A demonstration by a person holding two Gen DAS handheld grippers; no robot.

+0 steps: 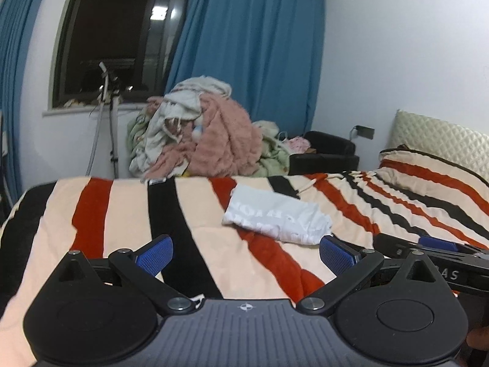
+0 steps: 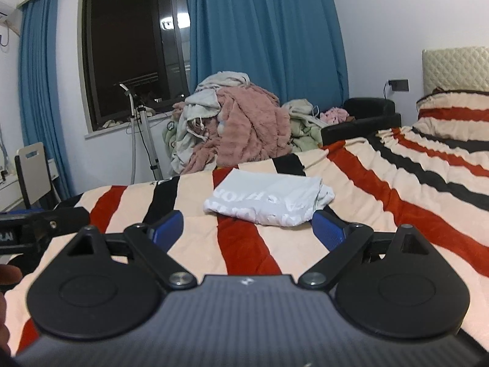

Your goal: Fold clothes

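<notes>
Both tongs are spread wide with nothing in them, hanging low over the striped blanket (image 1: pixel 128 214). In the left wrist view the left tongs (image 1: pixel 246 255) have their blue pads well apart, and the right tongs (image 1: pixel 434 252) poke in just off to their right side. In the right wrist view the right tongs (image 2: pixel 247 229) look the same, gaping and empty, and a bit of the left ones shows at the left edge.

Just ahead of both sits the white shirt (image 2: pixel 269 198) with pale lettering, lying on the blanket as a flat, roughly rectangular bundle. From the left tongs it's ahead and a touch right (image 1: pixel 276 212); from the right tongs it's nearly dead centre, its near edge close to the right pad. Looks folded down already, though the right end is bunched and rumpled, so I'd guess it needs a tidy-up or one more fold.

Handling-wise, it looks like thin, light, floppy cotton. It'll sag and slide, so pinch all the layers at the two near corners, one per tong, and lift together.

Further off, past the far side of the bed, there's a heap of clothes (image 2: pixel 241 125), pink fluffy stuff on top, then blue curtains (image 2: pixel 262 30) and a dark window (image 2: pixel 134 46).
</notes>
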